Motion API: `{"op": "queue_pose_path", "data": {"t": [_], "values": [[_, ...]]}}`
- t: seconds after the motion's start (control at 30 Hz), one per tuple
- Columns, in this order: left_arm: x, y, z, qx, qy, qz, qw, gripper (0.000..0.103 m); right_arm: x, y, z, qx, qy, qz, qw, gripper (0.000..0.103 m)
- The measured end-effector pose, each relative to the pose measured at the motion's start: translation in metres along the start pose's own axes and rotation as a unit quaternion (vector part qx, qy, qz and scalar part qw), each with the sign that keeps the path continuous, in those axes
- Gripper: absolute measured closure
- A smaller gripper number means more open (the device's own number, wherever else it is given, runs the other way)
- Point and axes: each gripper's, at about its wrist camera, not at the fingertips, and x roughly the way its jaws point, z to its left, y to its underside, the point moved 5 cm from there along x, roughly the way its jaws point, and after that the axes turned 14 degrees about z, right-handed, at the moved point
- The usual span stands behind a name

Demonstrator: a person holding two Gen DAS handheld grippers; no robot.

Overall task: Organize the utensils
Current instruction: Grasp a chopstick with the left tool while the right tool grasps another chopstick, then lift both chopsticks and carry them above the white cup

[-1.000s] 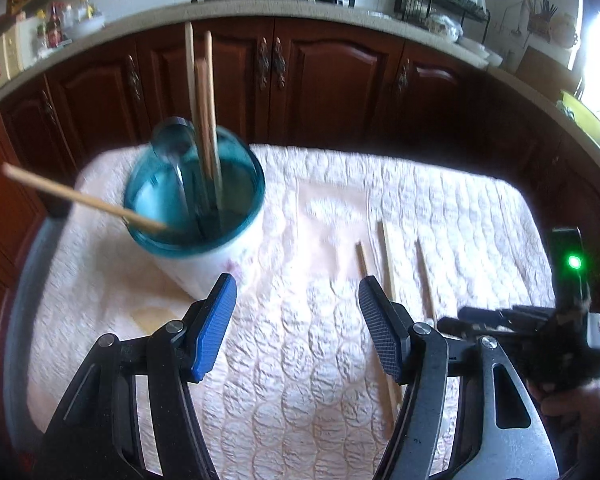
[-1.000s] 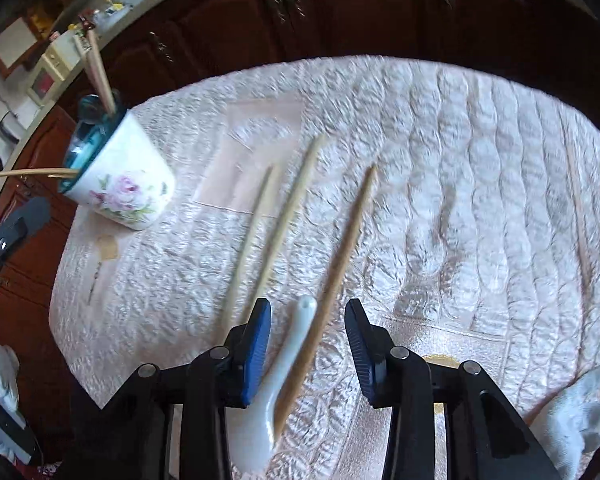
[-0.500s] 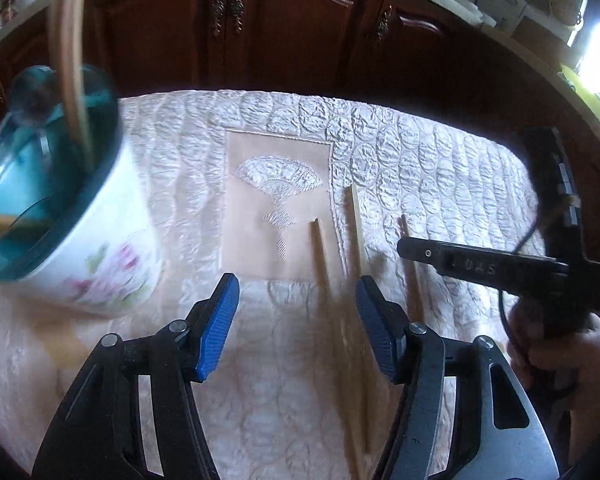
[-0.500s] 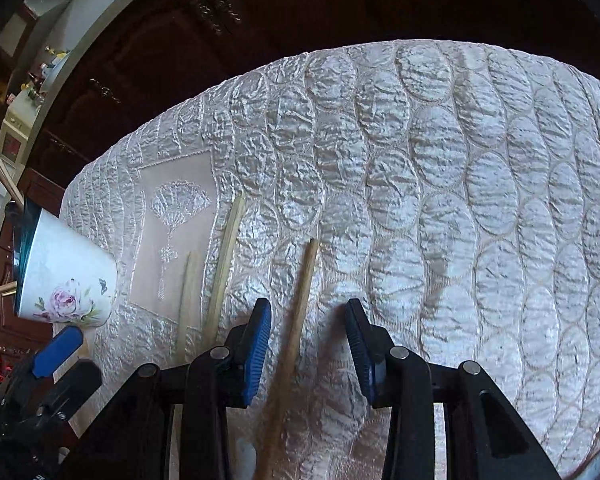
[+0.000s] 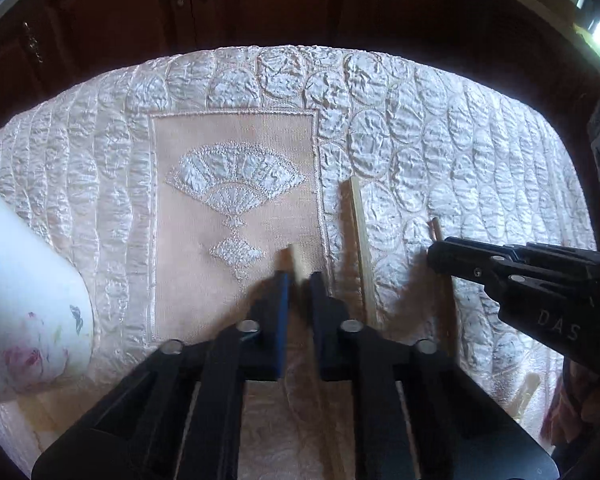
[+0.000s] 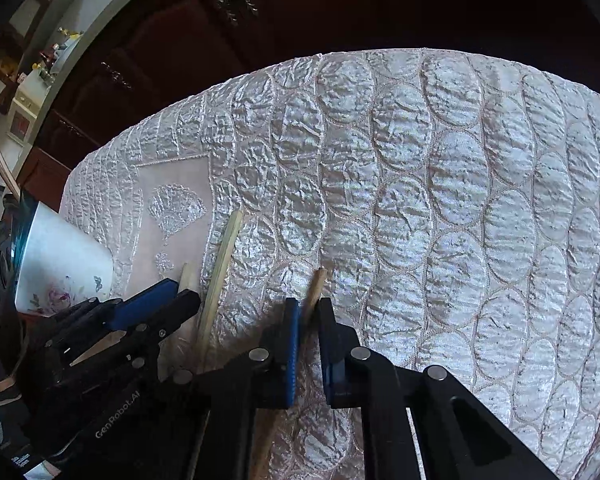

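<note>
Three wooden chopsticks lie side by side on the quilted cloth. My left gripper (image 5: 299,280) is shut on the left chopstick (image 5: 296,260), whose tip sticks out past the pads. My right gripper (image 6: 309,304) is shut on the right chopstick (image 6: 315,286). The middle chopstick (image 5: 360,236) lies free between them; it also shows in the right wrist view (image 6: 220,264). The white floral cup (image 5: 28,300) with a teal inside stands at the left and holds several chopsticks (image 6: 0,164). The right gripper body (image 5: 532,280) shows in the left wrist view.
A quilted white cloth (image 6: 440,200) with an embroidered fan panel (image 5: 236,184) covers the table. Dark wooden cabinets (image 5: 260,0) run behind it. A counter with bottles (image 6: 56,48) is at the far left.
Both grippers have dropped to the cloth and closed, each on a chopstick. The cup has slid to the left edge of the left wrist view.
</note>
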Motion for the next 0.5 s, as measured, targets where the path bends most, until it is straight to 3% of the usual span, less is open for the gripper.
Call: {"op": "queue_pose_path", "data": {"t": [0.23,0.5], "values": [[-0.051,0.016,0.019,-0.008,0.021,-0.04,0.9989,0.098,-0.039,0.008,0.004,-0.011,-0.034,-0.038,0.999,0.097],[-0.11,0.053,0.03,-0.008,0.015,-0.088,0.9959,0.098,-0.097,0.028,0.035,-0.048,-0.03,-0.083,0.995,0.098]]}}
